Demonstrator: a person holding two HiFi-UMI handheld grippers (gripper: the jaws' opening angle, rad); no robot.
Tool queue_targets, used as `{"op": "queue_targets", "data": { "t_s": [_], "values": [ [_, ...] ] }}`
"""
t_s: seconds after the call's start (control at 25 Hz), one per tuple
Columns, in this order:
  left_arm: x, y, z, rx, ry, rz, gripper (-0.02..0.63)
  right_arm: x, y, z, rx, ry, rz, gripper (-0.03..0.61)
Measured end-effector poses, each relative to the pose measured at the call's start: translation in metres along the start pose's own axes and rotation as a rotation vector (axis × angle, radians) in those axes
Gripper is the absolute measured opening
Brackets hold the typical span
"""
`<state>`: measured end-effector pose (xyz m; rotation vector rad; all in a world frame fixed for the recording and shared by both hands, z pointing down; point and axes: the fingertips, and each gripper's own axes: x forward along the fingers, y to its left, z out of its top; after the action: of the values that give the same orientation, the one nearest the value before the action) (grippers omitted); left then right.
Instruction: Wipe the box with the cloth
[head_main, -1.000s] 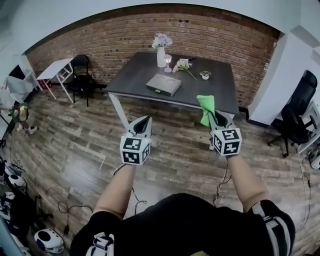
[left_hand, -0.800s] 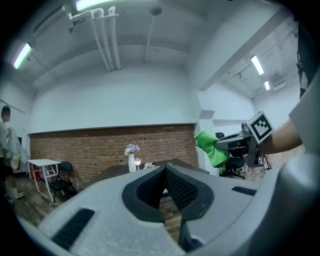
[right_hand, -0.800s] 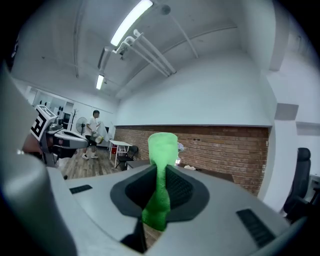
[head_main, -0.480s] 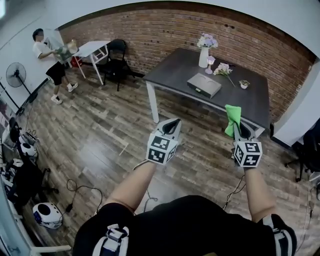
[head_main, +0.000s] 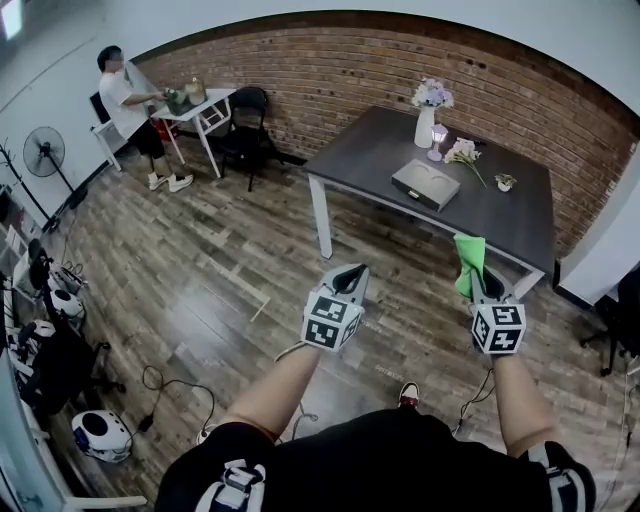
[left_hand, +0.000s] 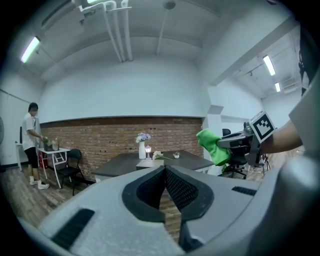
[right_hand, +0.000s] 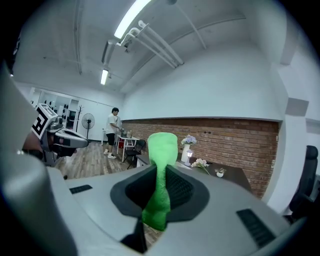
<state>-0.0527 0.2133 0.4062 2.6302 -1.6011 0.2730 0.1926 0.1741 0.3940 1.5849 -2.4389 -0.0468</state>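
Observation:
A flat grey box (head_main: 426, 184) lies on the dark table (head_main: 370, 155) ahead, well beyond both grippers; its light top (left_hand: 148, 162) just shows over my jaws in the left gripper view. My right gripper (head_main: 478, 283) is shut on a green cloth (head_main: 469, 263), which sticks up between the jaws (right_hand: 162, 170). My left gripper (head_main: 348, 280) is shut with nothing in it, level with the right one and left of it. From the left gripper view the cloth (left_hand: 212, 145) hangs at the right.
On the table stand a white vase of flowers (head_main: 426, 122), a small lamp (head_main: 438, 140), a cut flower (head_main: 465, 155) and a small pot (head_main: 504, 183). A person (head_main: 125, 100) stands by a white table (head_main: 196, 108) and black chair (head_main: 245, 125) at far left. Cables and gear (head_main: 60, 330) lie left.
The view has swung left and I have come closer to the table. Both grippers hold their pose, the cloth still held. The person at the far left has moved to the white table.

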Motion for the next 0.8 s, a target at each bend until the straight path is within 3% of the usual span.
{"op": "queue_targets", "data": {
  "t_s": [0.36,0.8],
  "values": [
    [0.053,0.004,-0.020,-0.006,0.066,0.019,0.006,0.052,-0.036,-0.030,0.058,0.039,0.029,0.051],
    [0.164,-0.003,0.013,0.020,0.076,0.040,0.006,0.126,-0.131,-0.028,0.087,0.024,0.059,0.051]
  ]
}}
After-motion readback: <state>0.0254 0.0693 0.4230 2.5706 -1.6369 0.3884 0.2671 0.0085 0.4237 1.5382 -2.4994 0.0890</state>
